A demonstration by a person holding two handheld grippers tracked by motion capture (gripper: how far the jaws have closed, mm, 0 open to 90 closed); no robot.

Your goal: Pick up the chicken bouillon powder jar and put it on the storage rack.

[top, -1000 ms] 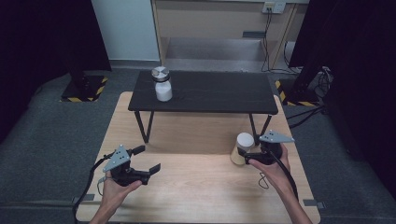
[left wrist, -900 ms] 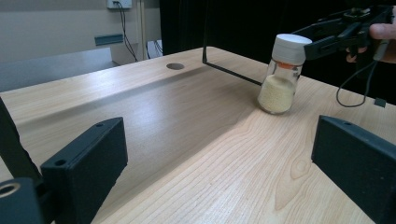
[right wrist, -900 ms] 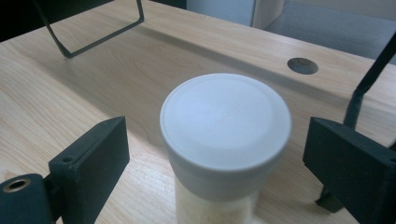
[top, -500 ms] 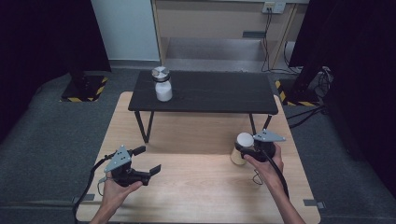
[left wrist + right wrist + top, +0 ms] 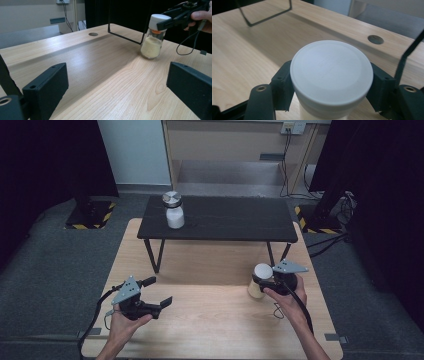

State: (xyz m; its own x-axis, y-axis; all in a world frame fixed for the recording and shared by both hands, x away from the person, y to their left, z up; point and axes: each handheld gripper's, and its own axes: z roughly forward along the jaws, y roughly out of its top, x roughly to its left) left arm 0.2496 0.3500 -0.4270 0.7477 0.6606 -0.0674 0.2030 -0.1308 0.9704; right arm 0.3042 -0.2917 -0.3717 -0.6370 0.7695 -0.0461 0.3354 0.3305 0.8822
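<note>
The right gripper (image 5: 263,281) is clamped on the white lid (image 5: 331,68) of a small jar (image 5: 152,43) of pale yellow powder. Its two black jaws press against opposite sides of the lid, having just closed around it. The jar stands upright on the light wooden table (image 5: 200,320), toward the person's right, just in front of the right-hand legs of a low black bench (image 5: 225,217) that sits on the far half of the table. In the left gripper view the jar's base rests on the wood, and the right gripper (image 5: 165,23) reaches it from the side at lid height.

The left gripper (image 5: 159,292) is held over the near left part of the table, well apart from the jar. Its jaws stand wide apart with nothing between them.

A second jar (image 5: 173,210), with a metal lid and white contents, stands upright on the left end of the bench top.
</note>
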